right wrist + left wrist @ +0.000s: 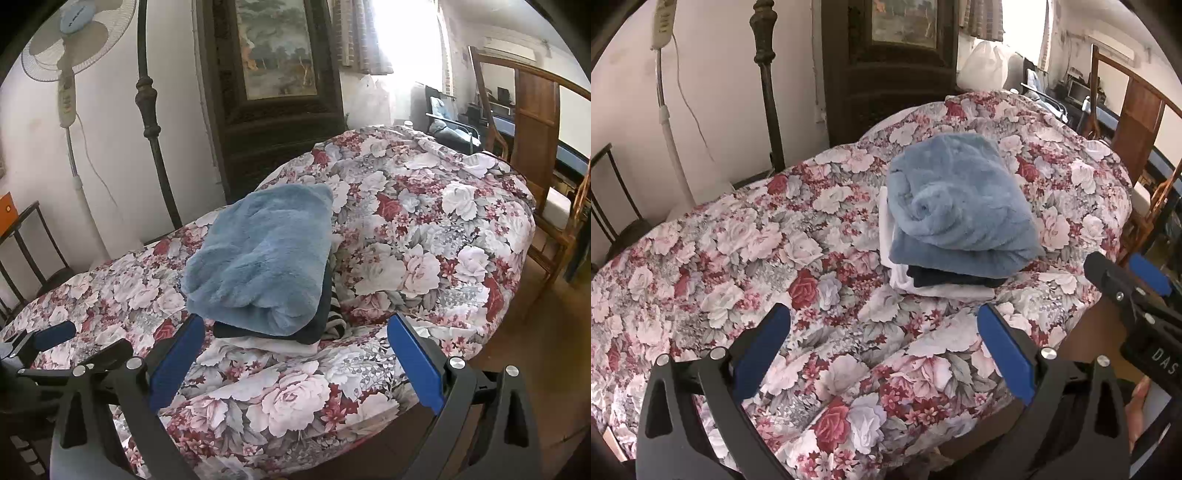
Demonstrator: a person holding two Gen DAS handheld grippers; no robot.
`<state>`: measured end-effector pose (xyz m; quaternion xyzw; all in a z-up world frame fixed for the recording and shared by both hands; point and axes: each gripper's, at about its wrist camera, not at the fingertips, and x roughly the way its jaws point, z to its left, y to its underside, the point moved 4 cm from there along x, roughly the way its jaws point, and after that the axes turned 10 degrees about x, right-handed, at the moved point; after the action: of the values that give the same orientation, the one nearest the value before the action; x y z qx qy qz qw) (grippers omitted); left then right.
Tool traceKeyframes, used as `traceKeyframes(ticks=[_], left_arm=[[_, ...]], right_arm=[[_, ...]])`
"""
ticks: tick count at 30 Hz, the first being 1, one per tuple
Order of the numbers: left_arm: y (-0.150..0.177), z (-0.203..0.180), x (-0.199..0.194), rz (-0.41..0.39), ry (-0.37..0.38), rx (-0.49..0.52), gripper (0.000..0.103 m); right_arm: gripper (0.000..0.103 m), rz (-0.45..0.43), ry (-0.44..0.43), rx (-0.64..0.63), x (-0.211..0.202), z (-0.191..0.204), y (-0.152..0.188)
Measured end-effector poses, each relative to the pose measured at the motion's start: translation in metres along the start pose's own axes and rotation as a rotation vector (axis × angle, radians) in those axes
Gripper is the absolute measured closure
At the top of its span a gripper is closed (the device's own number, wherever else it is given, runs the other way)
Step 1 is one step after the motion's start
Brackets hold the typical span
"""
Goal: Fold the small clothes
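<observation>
Folded clothes stack on floral bedspread, both grippers empty

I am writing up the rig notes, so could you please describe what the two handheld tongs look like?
Both match. The left tongs have black, triangular-cutout arms with silver screw heads and flat blue pads on the inner faces. The right tongs look the same; seen from the left camera, their black body carries white letters reading "DAS". No cables or sleeves are visible.
</observation>
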<state>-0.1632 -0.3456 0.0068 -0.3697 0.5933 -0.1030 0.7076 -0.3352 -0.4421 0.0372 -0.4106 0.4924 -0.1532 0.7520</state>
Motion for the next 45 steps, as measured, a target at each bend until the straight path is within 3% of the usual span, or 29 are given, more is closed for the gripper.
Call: traceKeyframes(ticks=[4,9,12,13,14,18,19,22,26,31,35,41,45], left_arm=[[0.003,0.002,0.003,0.009,0.058,-0.032,0.004],[-0.001,0.013,-0.003,0.002,-0.116,-0.005,0.004],[-0.005,0.019,-0.001,0.076,-0.08,-0.015,0.004],[-0.006,0.021,-0.003,0.067,-0.086,-0.016,0.004],[-0.007,0.023,-0.006,0.046,-0.122,-0.012,0.004],[-0.013,0.013,-0.024,-0.012,-0.404,0.117,0.004],[-0.014,0.007,-0.028,-0.013,-0.409,0.14,0.004],[-0.012,-0.003,-0.034,-0.023,-0.268,0.126,0.004],[-0.005,-0.012,-0.045,-0.061,-0.197,0.115,0.004],[0.012,-0.024,-0.052,-0.048,-0.065,0.057,0.004],[0.022,-0.034,-0.059,-0.075,-0.125,0.083,0.004],[0.023,-0.026,-0.066,-0.103,-0.1,0.053,0.004],[0.02,-0.01,-0.065,-0.099,-0.131,0.016,0.004]], right_arm=[[0.003,0.002,-0.017,0.032,-0.001,-0.004,-0.001],[0.003,0.008,-0.036,0.055,-0.001,-0.004,0.0],[0.003,0.003,-0.039,0.047,-0.002,-0.001,0.001],[0.003,0.003,-0.039,0.043,-0.002,0.001,0.002],[0.003,0.003,-0.04,0.041,-0.002,0.001,0.002],[0.003,0.0,-0.044,0.05,-0.004,0.002,0.003],[0.003,-0.004,-0.05,0.063,-0.006,0.002,0.004],[0.003,-0.039,-0.051,0.095,-0.016,0.0,0.007],[0.003,-0.045,0.01,0.12,-0.027,-0.006,0.017],[0.003,-0.088,-0.028,0.128,-0.049,-0.01,0.027],[0.003,-0.136,-0.024,0.105,-0.065,-0.008,0.037],[0.003,-0.273,-0.038,0.095,-0.09,-0.004,0.036],[0.003,-0.242,-0.02,0.064,-0.084,0.001,0.037]])
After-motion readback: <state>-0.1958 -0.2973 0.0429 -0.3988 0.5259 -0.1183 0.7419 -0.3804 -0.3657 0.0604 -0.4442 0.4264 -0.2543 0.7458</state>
